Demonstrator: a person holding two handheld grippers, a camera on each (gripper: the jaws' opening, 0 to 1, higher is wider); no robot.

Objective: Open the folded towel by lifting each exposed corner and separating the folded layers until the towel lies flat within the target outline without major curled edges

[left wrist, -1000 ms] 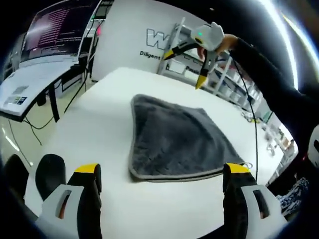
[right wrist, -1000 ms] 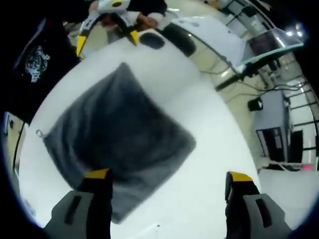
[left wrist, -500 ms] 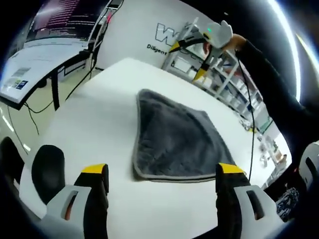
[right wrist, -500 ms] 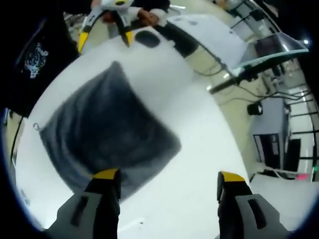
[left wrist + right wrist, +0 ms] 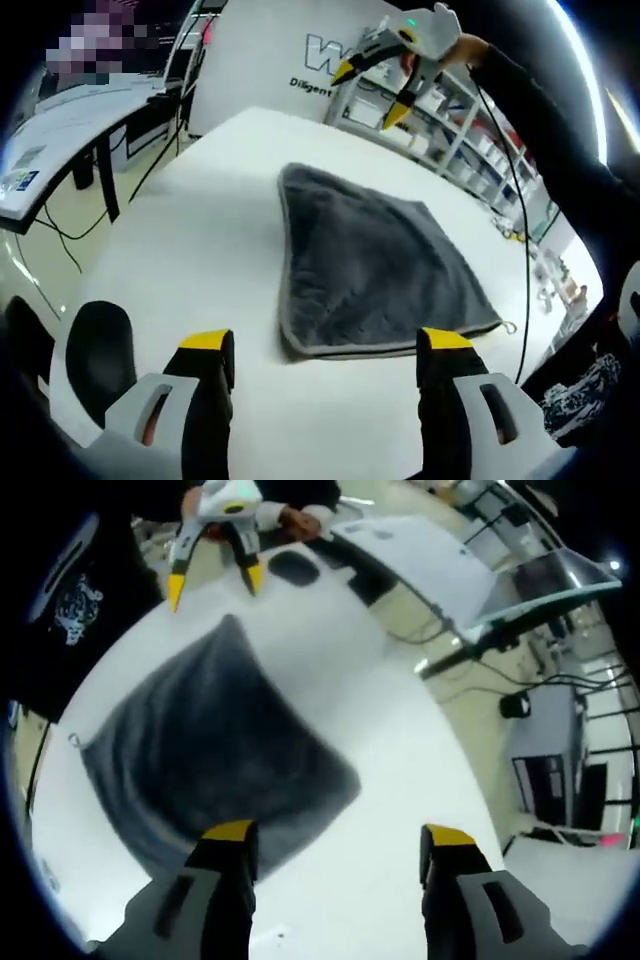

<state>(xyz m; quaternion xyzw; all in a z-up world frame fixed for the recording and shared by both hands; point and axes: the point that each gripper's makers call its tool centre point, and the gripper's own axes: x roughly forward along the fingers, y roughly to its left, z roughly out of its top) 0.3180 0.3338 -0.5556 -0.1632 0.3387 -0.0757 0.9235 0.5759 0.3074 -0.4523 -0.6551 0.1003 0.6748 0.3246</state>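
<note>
The gray towel (image 5: 375, 265) lay folded on the white table (image 5: 190, 240), just ahead of the left tongs (image 5: 320, 350); both tongs, right (image 5: 340, 840) too, gaped wide; it looked soft and floppy, so pinch a corner.

towel (image 5: 375, 265): folded, on the table (image 5: 200, 240), between both grippers
left gripper (image 5: 322, 350): at the towel's near edge
right gripper (image 5: 340, 832): over the far corner, opposite

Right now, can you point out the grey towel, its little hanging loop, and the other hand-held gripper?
grey towel (image 5: 375, 265), left gripper view, middle of its top layer.
hanging loop (image 5: 509, 327), left gripper view, at the towel's corner.
right hand-held gripper (image 5: 372, 85), left gripper view, between its yellow tips.
</note>
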